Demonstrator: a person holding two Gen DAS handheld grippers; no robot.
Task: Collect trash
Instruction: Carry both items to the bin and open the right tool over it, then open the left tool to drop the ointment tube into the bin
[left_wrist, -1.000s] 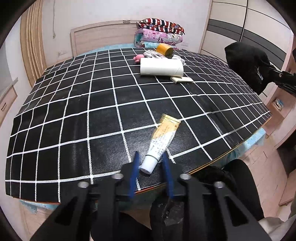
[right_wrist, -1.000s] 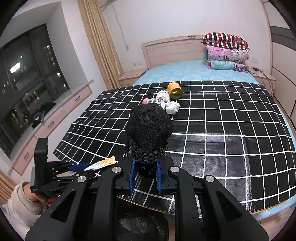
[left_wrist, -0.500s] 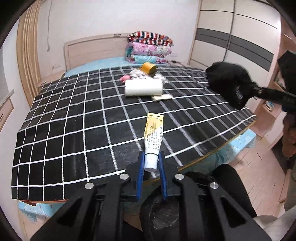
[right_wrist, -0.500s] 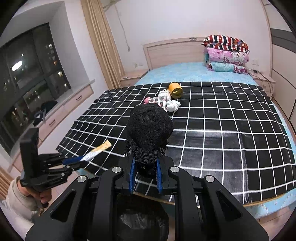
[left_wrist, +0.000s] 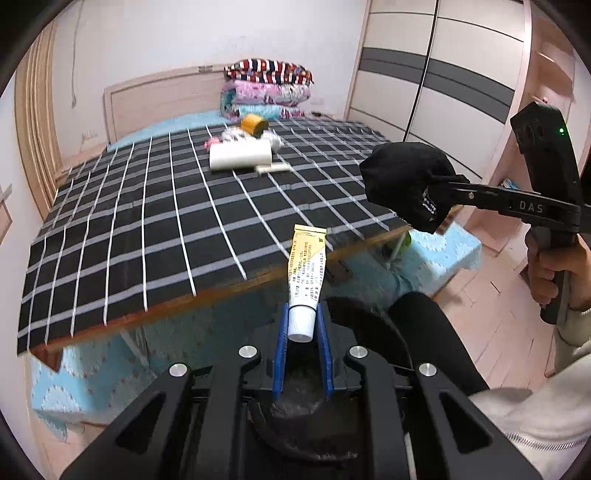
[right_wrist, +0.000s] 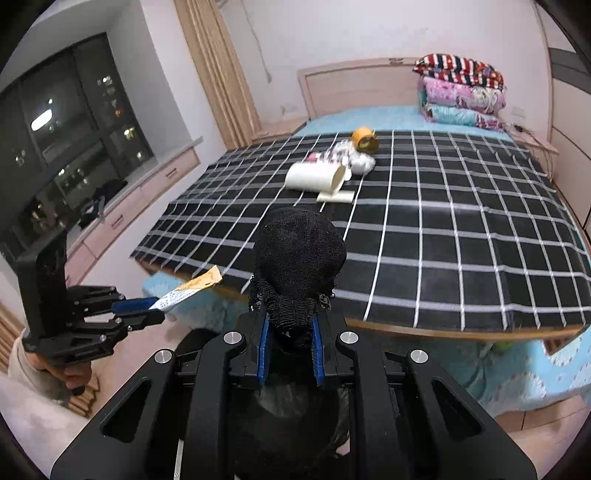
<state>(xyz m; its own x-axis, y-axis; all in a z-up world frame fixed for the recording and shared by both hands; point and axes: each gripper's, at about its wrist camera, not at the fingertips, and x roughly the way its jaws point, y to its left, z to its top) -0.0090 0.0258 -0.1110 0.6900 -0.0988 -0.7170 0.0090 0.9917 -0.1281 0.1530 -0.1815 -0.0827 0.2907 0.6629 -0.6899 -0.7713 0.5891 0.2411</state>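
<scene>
My left tongs are clamped on the cap end of a yellow-and-white ointment tube, held off the bed's edge above the floor. My right tongs grip a black mesh bundle beside it. On the checked cloth lie a white paper roll and a yellow tape roll.

Your right gripper pinches the gathered neck of a black mesh bundle, which stands up over the near edge of the checked cloth on the bed. Off to the left, your left gripper holds a tube clear of the bed. Farther back on the cloth lie a white roll, a yellow tape roll and small scraps.
</scene>
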